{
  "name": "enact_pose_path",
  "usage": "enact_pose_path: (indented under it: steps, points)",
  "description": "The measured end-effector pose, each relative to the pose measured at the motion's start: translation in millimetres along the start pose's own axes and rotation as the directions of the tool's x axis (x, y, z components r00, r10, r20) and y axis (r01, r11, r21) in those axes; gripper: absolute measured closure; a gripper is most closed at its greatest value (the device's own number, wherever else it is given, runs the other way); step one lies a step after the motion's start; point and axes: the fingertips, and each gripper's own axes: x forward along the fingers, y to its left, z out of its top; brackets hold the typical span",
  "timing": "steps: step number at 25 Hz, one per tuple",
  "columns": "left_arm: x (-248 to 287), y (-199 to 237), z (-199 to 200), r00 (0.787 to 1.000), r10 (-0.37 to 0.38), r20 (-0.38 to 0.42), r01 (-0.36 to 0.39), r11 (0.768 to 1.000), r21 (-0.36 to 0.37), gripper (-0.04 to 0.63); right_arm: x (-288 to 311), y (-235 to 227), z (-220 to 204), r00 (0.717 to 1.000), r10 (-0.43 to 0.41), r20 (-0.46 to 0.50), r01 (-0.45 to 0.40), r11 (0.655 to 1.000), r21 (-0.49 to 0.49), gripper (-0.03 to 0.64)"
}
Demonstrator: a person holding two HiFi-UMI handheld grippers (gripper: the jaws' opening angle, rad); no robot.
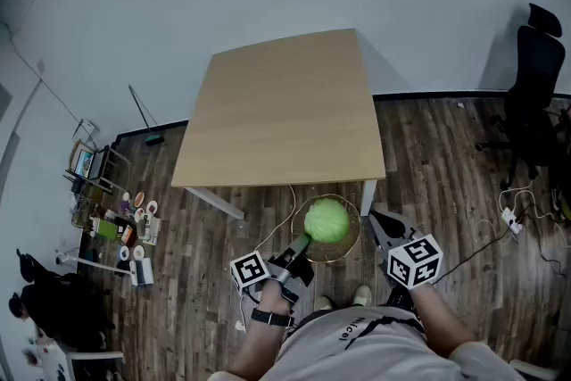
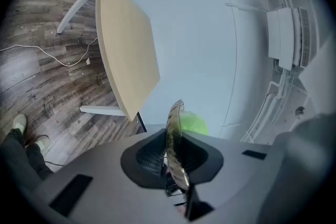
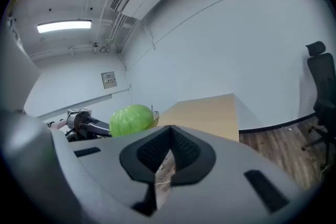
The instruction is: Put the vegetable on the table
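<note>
- No writing reads clearly: the print on the person's grey shirt and the label on the small wall panel are both too small, and each gripper's cube carries only black-and-white square markers.
- The left gripper is pinched on the rim of a wire basket, with the green cabbage sitting inside. The basket hangs over the wood floor just off the near edge of the table.
- The right gripper is just beside the basket, its jaws pressed together at the tips on nothing.
- The left gripper view shows the rim edge-on between the pads.
- The right gripper view alone shows the lit ceiling lamp.
- Only the head view shows the clutter on the floor.
</note>
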Motion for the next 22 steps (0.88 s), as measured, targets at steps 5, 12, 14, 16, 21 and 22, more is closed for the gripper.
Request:
enact_pose_path:
  steps: [5,12,14,16,21,22]
  points:
    - [8,0,-7,1.000,0.003,0.028,-0.001,0.998,-0.061,0.545,-1,-7,1,1.000,0.017,-0.005,-0.017,1.000,-0.012,0.603]
    - [13,0,-5,0.998,0.006,0.059,-0.002,0.997,-0.076,0.545,7,-11,-1,0.999,0.051,-0.017,-0.051,0.999,0.010,0.603]
    - [14,1,-1,0.997,0.006,0.074,0.001,0.996,-0.089,0.545,11,-11,0,0.998,0.066,-0.011,-0.066,0.997,0.036,0.603]
    - [16,3,7,0.996,0.008,0.090,0.000,0.996,-0.090,0.543,17,-13,2,0.997,0.074,0.000,-0.074,0.996,0.056,0.603]
    - [20,22,42,0.993,0.029,0.116,-0.022,0.998,-0.061,0.543,39,-14,7,0.997,0.075,0.009,-0.075,0.995,0.072,0.603]
    - [21,25,50,0.992,0.031,0.119,-0.024,0.998,-0.061,0.543,44,-13,8,0.997,0.072,0.006,-0.072,0.995,0.071,0.603]
